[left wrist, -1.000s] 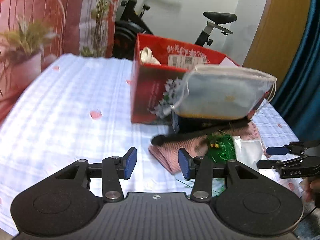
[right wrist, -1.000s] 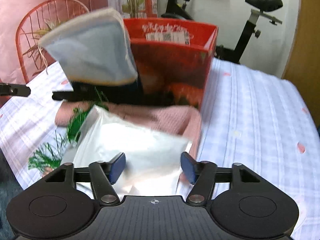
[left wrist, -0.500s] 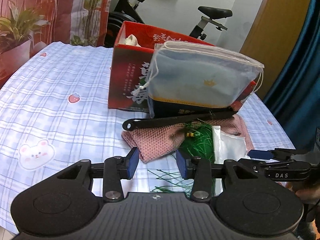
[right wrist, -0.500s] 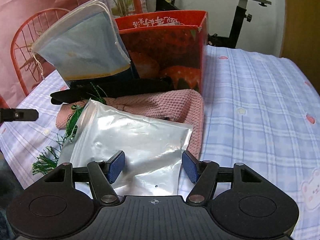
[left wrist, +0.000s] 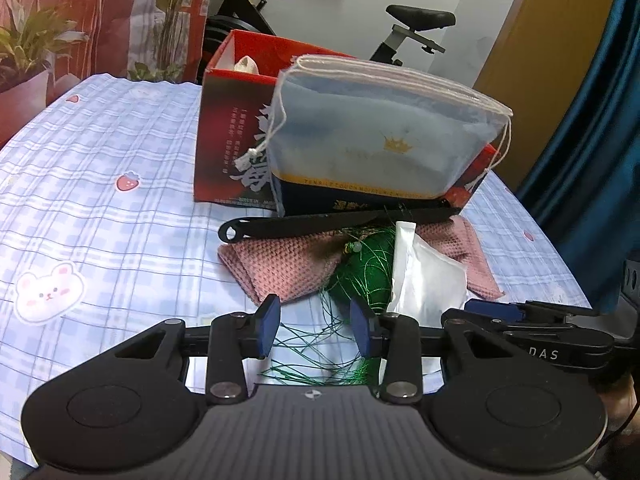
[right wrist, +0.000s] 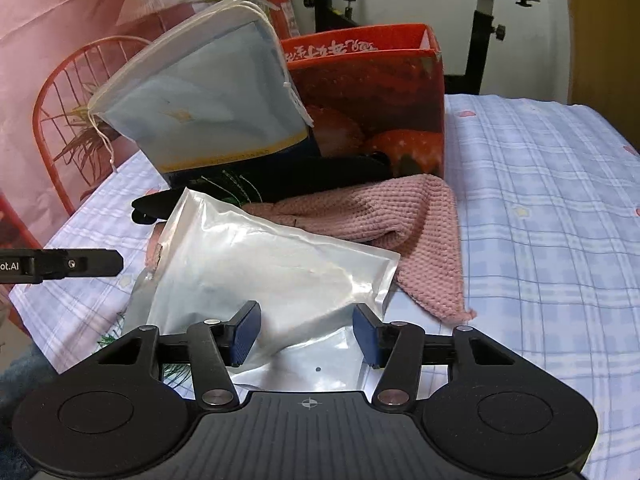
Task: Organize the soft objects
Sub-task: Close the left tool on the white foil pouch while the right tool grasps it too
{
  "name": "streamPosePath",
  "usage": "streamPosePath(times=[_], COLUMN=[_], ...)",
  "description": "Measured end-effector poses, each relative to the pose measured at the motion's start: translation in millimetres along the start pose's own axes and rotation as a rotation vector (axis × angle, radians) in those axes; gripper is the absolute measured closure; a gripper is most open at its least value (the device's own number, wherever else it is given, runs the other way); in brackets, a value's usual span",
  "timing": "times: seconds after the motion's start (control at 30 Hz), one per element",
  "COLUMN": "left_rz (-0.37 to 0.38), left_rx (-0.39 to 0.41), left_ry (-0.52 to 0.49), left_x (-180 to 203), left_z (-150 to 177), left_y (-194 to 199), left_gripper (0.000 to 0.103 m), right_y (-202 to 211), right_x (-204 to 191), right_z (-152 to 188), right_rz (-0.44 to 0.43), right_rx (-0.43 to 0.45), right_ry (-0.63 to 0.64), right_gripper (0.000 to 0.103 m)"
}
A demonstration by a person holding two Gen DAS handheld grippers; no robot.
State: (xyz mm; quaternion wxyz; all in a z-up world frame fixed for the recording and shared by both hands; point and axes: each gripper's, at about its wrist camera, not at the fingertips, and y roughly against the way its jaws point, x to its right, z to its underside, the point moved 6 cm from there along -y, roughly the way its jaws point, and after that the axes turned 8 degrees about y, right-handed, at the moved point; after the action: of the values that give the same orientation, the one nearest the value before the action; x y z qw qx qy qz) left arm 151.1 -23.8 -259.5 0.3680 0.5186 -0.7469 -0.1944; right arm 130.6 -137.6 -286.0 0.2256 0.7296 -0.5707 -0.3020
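We hold our left gripper [left wrist: 314, 330] with jaws spread over green thread [left wrist: 362, 276], and our right gripper [right wrist: 306, 334] spread over the silver foil pouch [right wrist: 276, 268]. Both lie on the pink knitted cloth [right wrist: 404, 216] before the red box [right wrist: 380, 112]; the drawstring bag [left wrist: 380, 136] seems to lean against that box.

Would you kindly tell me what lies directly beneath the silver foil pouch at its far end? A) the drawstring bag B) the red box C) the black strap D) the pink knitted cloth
D: the silver foil pouch has its far edge resting on the pink knitted cloth, in front of the red box.
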Motion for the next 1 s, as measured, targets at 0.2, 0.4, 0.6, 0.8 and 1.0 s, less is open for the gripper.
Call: streamPosePath(times=[0.2, 0.4, 0.6, 0.8, 1.0], left_rz=[0.003, -0.001, 0.012, 0.043, 0.081], left_rx=[0.005, 0.024, 0.01, -0.007, -0.024], left_ry=[0.017, 0.002, 0.01, -0.002, -0.012], left_x=[4.0, 16.0, 19.3, 27.6, 36.0], left_z=[-2.1, -4.2, 3.4, 8.4, 13.9], left_y=[-0.3, 2.8, 3.2, -0.5, -2.0], left_gripper=[0.063, 0.07, 0.074, 0.076, 0.076], right_y=[5.1, 10.2, 20.4, 23.1, 31.5], right_x=[3.4, 2.5, 4.4, 15.5, 18.5], right_z=[7.5, 13.3, 18.8, 18.0, 17.0], right_rz=[0.008, 0.025, 0.047, 0.062, 0.103], right_rx=[0.033, 0.048, 0.07, 0.088, 0.099], right_ry=[-0.027, -0.01, -0.003, -0.03, -0.017], right_gripper=[0.053, 0.053, 0.053, 0.044, 0.033])
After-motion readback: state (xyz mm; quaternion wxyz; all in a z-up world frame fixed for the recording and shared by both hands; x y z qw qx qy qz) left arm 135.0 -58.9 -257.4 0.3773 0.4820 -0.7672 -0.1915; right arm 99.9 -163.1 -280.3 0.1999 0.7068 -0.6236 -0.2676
